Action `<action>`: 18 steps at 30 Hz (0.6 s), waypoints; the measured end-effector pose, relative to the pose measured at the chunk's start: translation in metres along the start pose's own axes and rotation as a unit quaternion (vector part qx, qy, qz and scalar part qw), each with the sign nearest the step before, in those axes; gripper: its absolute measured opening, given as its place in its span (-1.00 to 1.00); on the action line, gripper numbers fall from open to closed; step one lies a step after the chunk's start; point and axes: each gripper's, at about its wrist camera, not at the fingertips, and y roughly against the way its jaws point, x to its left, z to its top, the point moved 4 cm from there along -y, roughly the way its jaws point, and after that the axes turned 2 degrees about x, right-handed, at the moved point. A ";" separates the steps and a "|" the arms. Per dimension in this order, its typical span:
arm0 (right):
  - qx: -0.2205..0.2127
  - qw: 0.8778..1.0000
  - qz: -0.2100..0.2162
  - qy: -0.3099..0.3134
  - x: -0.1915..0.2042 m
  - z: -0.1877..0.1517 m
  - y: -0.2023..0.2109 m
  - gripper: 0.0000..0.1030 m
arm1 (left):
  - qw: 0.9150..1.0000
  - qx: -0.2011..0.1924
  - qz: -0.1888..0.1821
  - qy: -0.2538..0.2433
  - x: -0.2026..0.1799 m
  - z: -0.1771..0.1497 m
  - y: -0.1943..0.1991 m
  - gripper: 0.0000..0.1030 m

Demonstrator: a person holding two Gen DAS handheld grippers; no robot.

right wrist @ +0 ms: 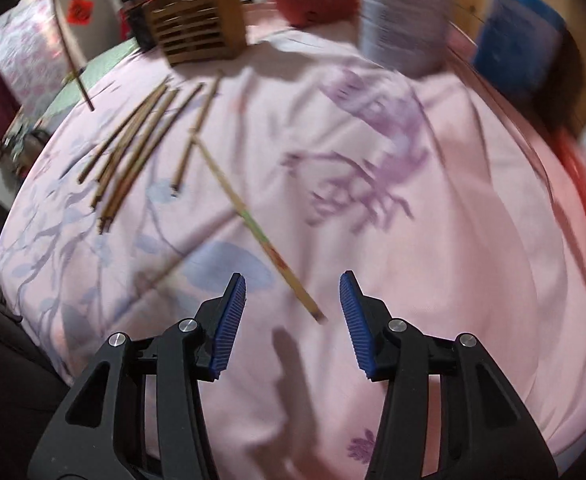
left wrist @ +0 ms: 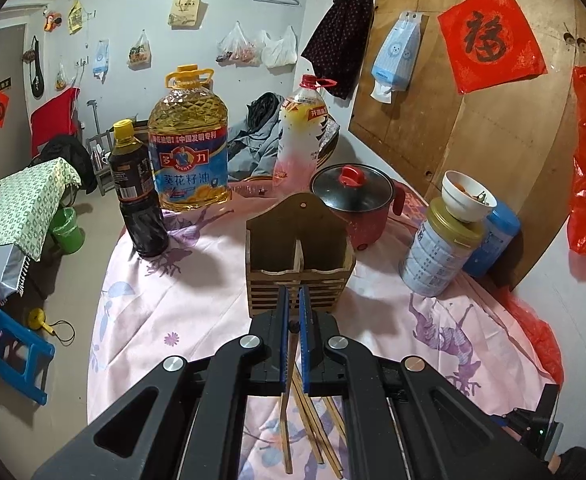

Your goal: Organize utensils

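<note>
Wooden chopstick (left wrist: 286,432) hangs pinched in the left gripper (left wrist: 293,300), just short of the holder (left wrist: 299,256) ahead, ready for dropping in; the right gripper (right wrist: 293,300) gapes empty above a pale chopstick (right wrist: 253,220), apparently lining up a pickup.

- Wooden utensil holder (left wrist: 299,258): slatted, two compartments, upright.
- Brown chopsticks (right wrist: 133,148): loose, fanned flat just before the holder.
- Pale chopstick (right wrist: 253,224): alone, diagonal, farther from the holder.

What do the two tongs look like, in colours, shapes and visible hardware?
The left tongs and right tongs look alike: black plastic arms with cut-out openings, round silver bolt heads at the pivots, and blue ribbed pads on the inner faces. No cables, markings or sleeves show.
</note>
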 end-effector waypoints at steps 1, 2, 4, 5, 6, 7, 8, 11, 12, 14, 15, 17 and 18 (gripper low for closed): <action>-0.001 1.000 0.003 -0.003 -0.001 -0.002 -0.002 -0.14 | 1.000 0.002 0.000 -0.001 -0.001 -0.001 -0.001 -0.90; -0.001 1.000 0.003 -0.002 -0.001 -0.002 -0.004 -0.15 | 1.000 0.006 0.000 -0.002 -0.002 -0.001 -0.004 -0.89; 0.003 1.000 -0.004 0.006 0.000 -0.003 -0.012 -0.31 | 1.000 0.012 0.001 -0.004 -0.004 -0.002 -0.008 -0.89; -0.004 1.000 -0.009 0.009 0.000 -0.004 -0.013 -0.40 | 1.000 0.013 0.002 -0.004 -0.004 -0.002 -0.009 -0.89; -0.003 1.000 -0.005 0.007 -0.002 -0.004 -0.015 -0.66 | 1.000 0.014 0.002 -0.004 -0.005 -0.002 -0.010 -0.89; -0.003 1.000 0.003 0.004 -0.004 -0.002 -0.015 -0.70 | 1.000 0.015 0.004 -0.005 -0.006 -0.002 -0.012 -0.89; -0.002 1.000 0.008 0.005 -0.004 0.000 -0.015 -0.73 | 1.000 0.015 0.005 -0.006 -0.007 -0.001 -0.012 -0.89; -0.022 0.999 -0.009 0.031 0.004 0.011 0.003 -0.86 | 1.000 0.012 0.008 -0.009 -0.008 0.003 -0.011 -0.90; -0.037 0.999 -0.013 0.036 0.008 0.019 0.013 -0.87 | 1.000 0.010 0.009 -0.011 -0.009 0.005 -0.011 -0.89; -0.066 0.997 -0.011 0.043 0.013 0.038 0.035 -0.87 | 1.000 0.005 0.011 -0.016 -0.009 0.011 -0.009 -0.90; -0.091 0.994 -0.015 0.052 0.017 0.054 0.051 -0.87 | 1.000 0.002 0.011 -0.018 -0.009 0.015 -0.007 -0.90; -0.122 0.990 -0.017 0.062 0.022 0.078 0.073 -0.87 | 1.000 -0.004 0.009 -0.019 -0.009 0.024 -0.005 -0.90; -0.141 0.988 -0.014 0.067 0.026 0.094 0.086 -0.87 | 1.000 -0.007 0.008 -0.020 -0.009 0.028 -0.004 -0.90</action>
